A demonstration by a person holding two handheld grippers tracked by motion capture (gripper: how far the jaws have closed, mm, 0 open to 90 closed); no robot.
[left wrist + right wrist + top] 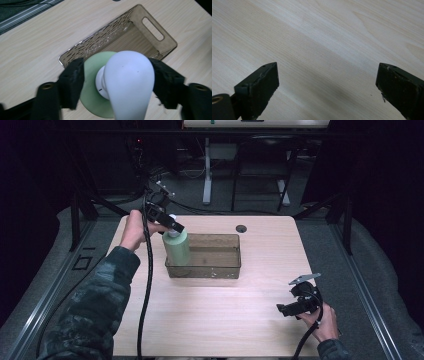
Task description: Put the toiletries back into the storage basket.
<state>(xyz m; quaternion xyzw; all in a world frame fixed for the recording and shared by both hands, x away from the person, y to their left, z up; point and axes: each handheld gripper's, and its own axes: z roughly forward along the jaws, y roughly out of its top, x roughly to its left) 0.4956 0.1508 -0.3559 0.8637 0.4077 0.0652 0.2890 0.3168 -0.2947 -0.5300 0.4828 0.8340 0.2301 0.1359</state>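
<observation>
**Bottle standing in the bin, left tongs released around its top**

From the high view, your left tongs [172,226] sit at the white pump top of the green bottle [177,247], which stands upright at the left end of the clear brown bin [220,265]. The bin rests near the far middle of the table [210,320]. Your right tongs [285,309] hover low over the table's near right corner, well apart from the bin, carrying nothing.

In the left gripper view, you look straight down on the bottle's white pump head [128,82] and the green shoulder [91,82] beneath it. The two black jaws stand on either side of the pump. The left jaw shows a gap of green between it and the white top; the right jaw sits just beside the pump, and you cannot tell for sure whether it touches. The tongs read as released rather than clenched. The bin's slotted wall [100,40] and handle cut-out [153,28] lie beyond.

In the right gripper view, your jaws stand wide apart over bare wood [317,45], with nothing between them.

Judging by this, the placing looks done: the bottle is in the bin and standing by itself. What remains is to lift the left tongs clear without tipping it.
</observation>
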